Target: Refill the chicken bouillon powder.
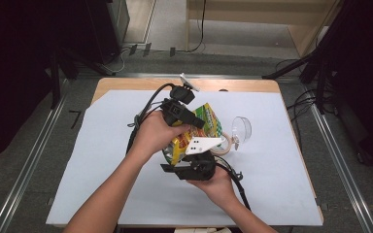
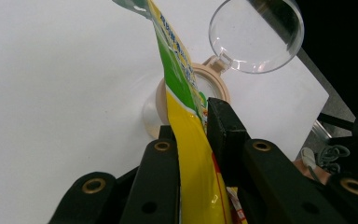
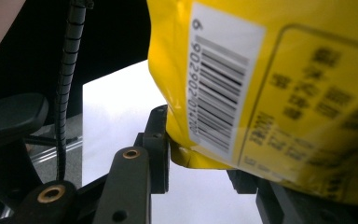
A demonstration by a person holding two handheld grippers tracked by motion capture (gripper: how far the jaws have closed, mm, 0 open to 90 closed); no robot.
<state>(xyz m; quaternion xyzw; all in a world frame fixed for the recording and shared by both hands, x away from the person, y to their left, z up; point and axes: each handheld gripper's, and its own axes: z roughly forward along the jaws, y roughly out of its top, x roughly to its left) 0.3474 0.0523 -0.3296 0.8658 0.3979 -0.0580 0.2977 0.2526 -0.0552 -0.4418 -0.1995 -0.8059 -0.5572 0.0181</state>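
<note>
A yellow and green snack bag (image 1: 203, 119) hangs above the table's middle between my two grippers. My left gripper (image 1: 196, 122) comes in from the left and is shut on the bag's upper edge. In the left gripper view the bag (image 2: 186, 140) runs pinched between the left gripper's (image 2: 191, 123) black jaws. My right gripper (image 1: 177, 160), with its grey three-cornered plate, holds the bag's lower end from below. In the right gripper view the barcode side of the bag (image 3: 270, 84) sits between the right gripper's (image 3: 200, 149) jaws; the left jaw presses its bottom corner and the bag hides the other jaw.
A clear jar with a beige rim (image 1: 225, 143) stands on the white sheet (image 1: 102, 170) just right of the bag, its clear hinged lid (image 1: 242, 128) flipped open. The jar's rim (image 2: 216, 84) and lid (image 2: 256, 35) lie beyond the bag. Black stands flank the table.
</note>
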